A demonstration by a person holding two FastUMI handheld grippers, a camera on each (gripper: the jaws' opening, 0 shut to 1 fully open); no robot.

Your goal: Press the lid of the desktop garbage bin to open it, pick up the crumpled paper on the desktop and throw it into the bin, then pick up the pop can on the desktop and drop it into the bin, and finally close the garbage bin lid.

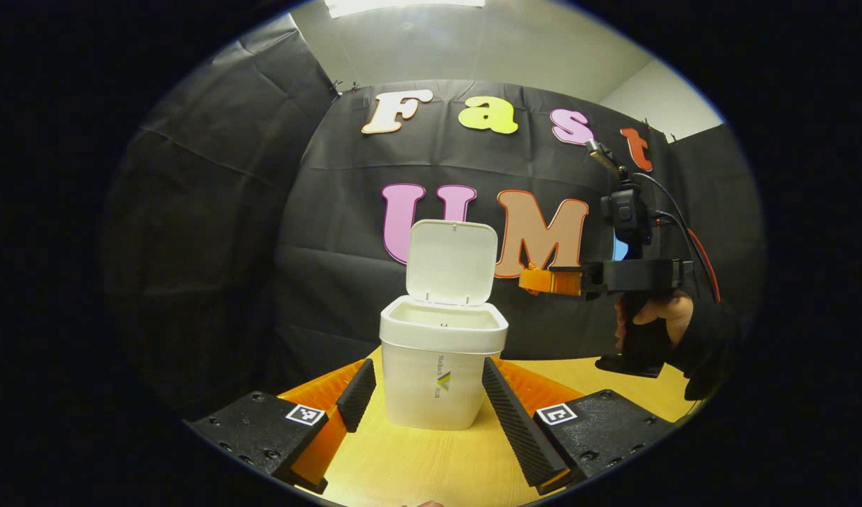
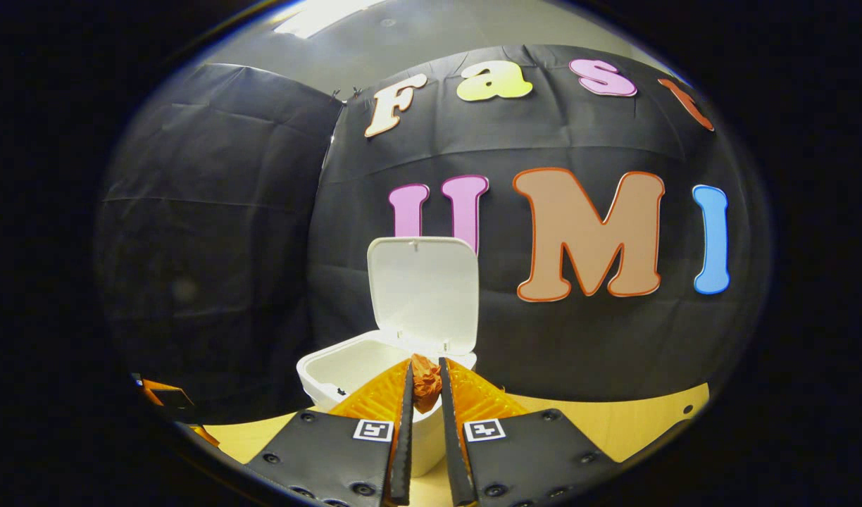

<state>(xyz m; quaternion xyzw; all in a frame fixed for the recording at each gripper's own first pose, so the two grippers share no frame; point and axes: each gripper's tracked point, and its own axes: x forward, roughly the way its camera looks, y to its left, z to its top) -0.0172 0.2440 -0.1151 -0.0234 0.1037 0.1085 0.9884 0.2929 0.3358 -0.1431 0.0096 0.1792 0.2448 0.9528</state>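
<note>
Standing open, bin (image 1: 443, 352) lid (image 1: 451, 262) upright. Crumpled paper (image 2: 425, 382) clamped by right gripper (image 2: 425, 377) above bin rim. Left gripper (image 1: 425, 398) spread apart, bin flanked.

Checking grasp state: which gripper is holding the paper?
The right gripper, shut on the crumpled paper above the bin; the left gripper is open, straddling the bin.

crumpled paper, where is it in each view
Left gripper view: crumpled paper right of centre, at the far gripper's tip beside the raised lid.
Right gripper view: paper low centre, pinched between the fingers over the bin.
Shared landmark: the lid.
</note>
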